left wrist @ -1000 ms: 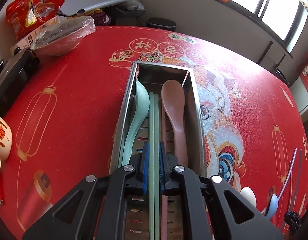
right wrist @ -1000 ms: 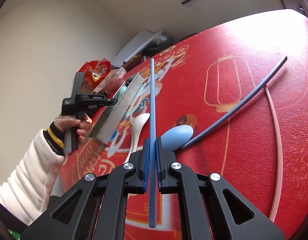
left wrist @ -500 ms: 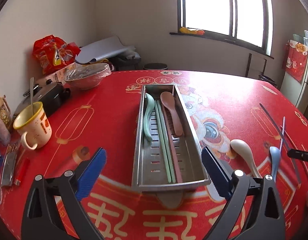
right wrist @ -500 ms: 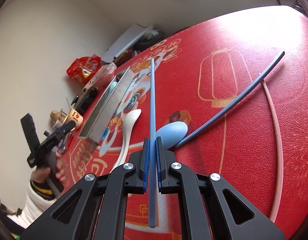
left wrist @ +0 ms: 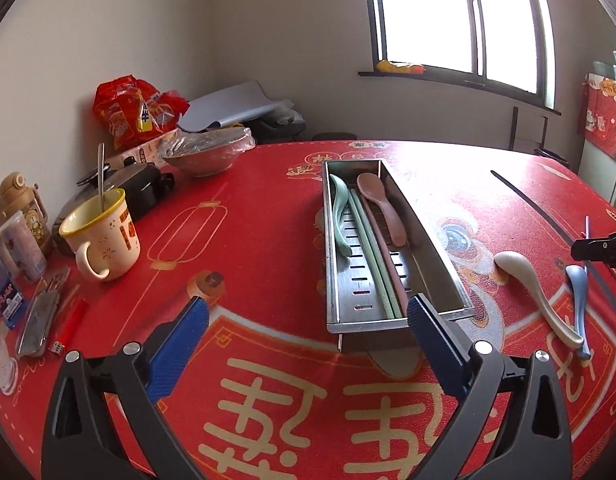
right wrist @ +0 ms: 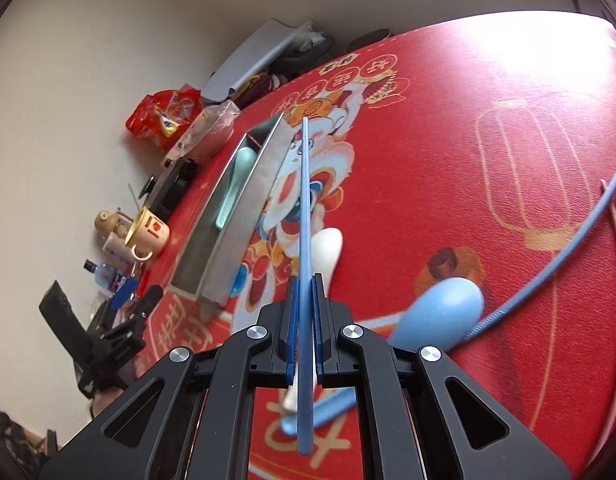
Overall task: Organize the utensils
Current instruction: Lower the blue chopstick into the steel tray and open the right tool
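Two grippers work over a red table (left wrist: 268, 216) printed with gold lanterns and large Chinese characters too stylised to read with confidence. The steel utensil tray (left wrist: 436, 252) lies lengthwise near the table's middle, holding a green spoon (left wrist: 339, 216), a pink spoon (left wrist: 382, 208), and green and pink chopsticks between them. The left edge is crowded: a yellow-rimmed mug (left wrist: 102, 236) with a metal straw, a covered bowl (left wrist: 206, 152), red snack bags (left wrist: 136, 112), a bottle and a lighter; broad bare cloth lies between that clutter and the tray, and more along the near edge. The left gripper (left wrist: 308, 332) hovers near the tray's near end, its fingers (left wrist: 180, 344) spread wide and empty. Towards the right edge, a white spoon (left wrist: 536, 292) and a blue spoon (left wrist: 580, 300) lie side by side, with a dark chopstick (left wrist: 548, 216) beyond. The right gripper (right wrist: 304, 320) has its fingers pinched tight on a blue chopstick (right wrist: 304, 208), raised above the cloth and pointing towards the far edge, just right of the tray. A second blue chopstick (right wrist: 568, 256) and a pink one lie on the cloth to its right.
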A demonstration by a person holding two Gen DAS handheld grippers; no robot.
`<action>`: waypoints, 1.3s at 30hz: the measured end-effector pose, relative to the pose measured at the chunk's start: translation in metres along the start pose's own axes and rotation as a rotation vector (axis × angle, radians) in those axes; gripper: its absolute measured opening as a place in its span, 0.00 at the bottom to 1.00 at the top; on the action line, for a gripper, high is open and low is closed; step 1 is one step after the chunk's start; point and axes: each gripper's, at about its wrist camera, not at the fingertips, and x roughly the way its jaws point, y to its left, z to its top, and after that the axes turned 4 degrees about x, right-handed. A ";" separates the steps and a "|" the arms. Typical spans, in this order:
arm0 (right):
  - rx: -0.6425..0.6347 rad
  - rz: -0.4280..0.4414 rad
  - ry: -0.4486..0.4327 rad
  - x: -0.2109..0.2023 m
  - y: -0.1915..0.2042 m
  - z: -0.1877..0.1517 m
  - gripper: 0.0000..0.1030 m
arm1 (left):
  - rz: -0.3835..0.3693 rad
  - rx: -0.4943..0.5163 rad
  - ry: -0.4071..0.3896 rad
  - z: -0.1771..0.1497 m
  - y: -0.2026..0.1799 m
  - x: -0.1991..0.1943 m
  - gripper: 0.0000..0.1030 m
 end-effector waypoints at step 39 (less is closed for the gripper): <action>0.187 0.026 0.208 0.164 0.104 0.066 0.08 | -0.128 -0.249 0.001 -0.008 0.042 0.006 0.94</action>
